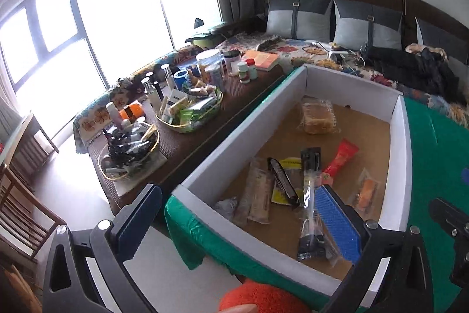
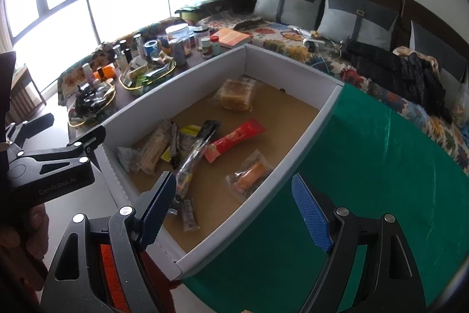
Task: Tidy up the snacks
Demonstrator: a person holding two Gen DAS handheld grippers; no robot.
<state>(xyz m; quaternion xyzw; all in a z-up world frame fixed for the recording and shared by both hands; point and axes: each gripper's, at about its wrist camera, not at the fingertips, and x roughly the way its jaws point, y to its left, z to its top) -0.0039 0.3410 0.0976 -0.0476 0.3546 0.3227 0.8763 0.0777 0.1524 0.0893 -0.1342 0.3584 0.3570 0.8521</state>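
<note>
Right gripper spread wide, nothing between its blue pads, straddling near wall of white box. Left gripper likewise wide open and empty, 1 finger inside box; seen from right wrist view, body marked "GenRobot.AI". Box on green cloth, snacks loose on its brown floor: clear-wrapped stick nearest, orange snack pack, red packet, yellow-labelled packet with writing too small to read, cake in clear wrap farthest. Beyond, side table crowded with jars, then sofa cushions.
</note>
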